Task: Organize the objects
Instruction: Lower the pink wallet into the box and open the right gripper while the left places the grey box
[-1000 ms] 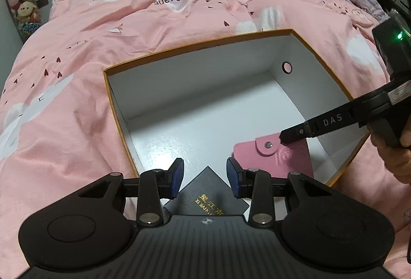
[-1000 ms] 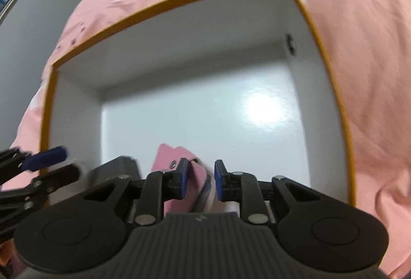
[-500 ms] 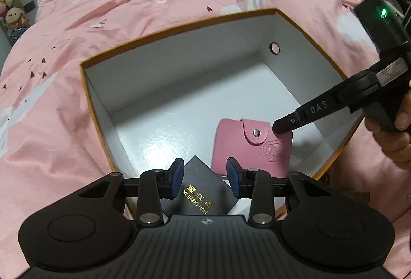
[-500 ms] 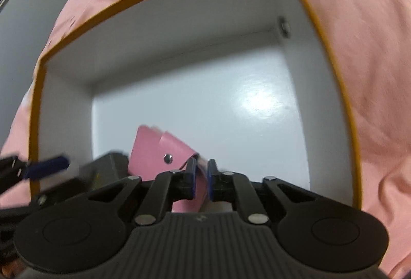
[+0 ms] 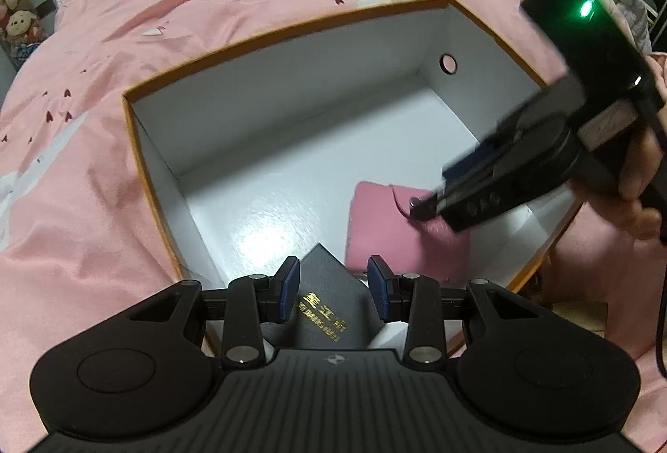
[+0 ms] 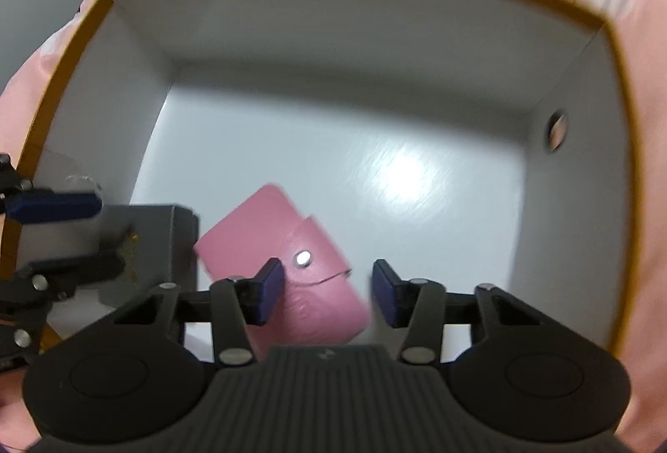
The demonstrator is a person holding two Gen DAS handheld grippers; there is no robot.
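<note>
Two items in orange-rimmed box [image 5: 292, 36] on bed [image 5: 83, 203]. Right gripper [image 6: 329, 286] jaws opening, pads clear of pink wallet [image 6: 283, 265] lying on box floor: looks like release. Left gripper [image 5: 333, 286] half-spread around black case [image 5: 329, 311], contact unclear; probably placing beside wallet.

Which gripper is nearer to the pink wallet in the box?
Right. The right gripper hangs just over the pink wallet, jaws opening off it. The left gripper sits beside it, over the black booklet.
</note>
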